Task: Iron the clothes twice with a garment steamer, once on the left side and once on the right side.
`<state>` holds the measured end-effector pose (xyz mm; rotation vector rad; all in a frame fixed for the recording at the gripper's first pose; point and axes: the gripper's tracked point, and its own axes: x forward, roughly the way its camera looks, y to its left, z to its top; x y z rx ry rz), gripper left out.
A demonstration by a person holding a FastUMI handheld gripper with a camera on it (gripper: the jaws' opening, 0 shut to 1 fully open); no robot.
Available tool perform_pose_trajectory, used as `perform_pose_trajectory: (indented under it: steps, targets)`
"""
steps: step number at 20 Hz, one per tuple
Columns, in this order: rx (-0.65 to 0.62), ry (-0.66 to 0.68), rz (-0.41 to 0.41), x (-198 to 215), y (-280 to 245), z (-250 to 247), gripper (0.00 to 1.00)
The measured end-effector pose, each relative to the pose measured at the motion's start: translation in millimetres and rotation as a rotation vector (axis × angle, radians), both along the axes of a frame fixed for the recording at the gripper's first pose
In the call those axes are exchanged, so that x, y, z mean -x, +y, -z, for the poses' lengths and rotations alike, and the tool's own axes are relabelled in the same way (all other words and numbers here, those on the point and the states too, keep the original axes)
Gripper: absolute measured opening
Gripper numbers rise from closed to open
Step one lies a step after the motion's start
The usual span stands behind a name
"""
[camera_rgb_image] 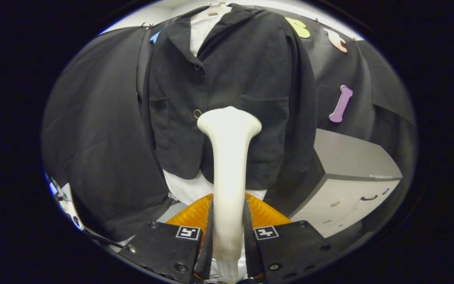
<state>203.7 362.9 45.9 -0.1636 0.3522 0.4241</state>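
Observation:
A black jacket [242, 79] hangs on a hanger over a white shirt [200, 31], straight ahead of the fingers. My gripper [229, 236] is shut on the cream-white garment steamer [229, 165], gripping its handle between both fingers. The steamer's wide head [229, 120] points up at the jacket's middle, near the lower button [197, 113] by the front opening. Whether the head touches the cloth I cannot tell. The white shirt's hem [187, 189] shows below the jacket.
An orange ribbed object [266, 215] lies just beyond the fingers, behind the steamer handle. A grey cabinet with drawers [349, 185] stands to the right of the jacket. Black cloth [97, 130] hangs to the left, with small items [63, 197] at its lower edge.

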Motion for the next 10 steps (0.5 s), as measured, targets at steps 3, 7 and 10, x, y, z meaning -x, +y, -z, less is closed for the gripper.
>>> perform_pose_trajectory:
  steps: [3,7,10]
  targets:
    - [0.006,0.037,0.002,0.9,-1.7,17.1,0.36]
    - [0.012,0.074,-0.004,2.9,-2.4,36.3,0.36]
    - [0.007,0.09,-0.009,5.3,-3.5,41.1,0.36]
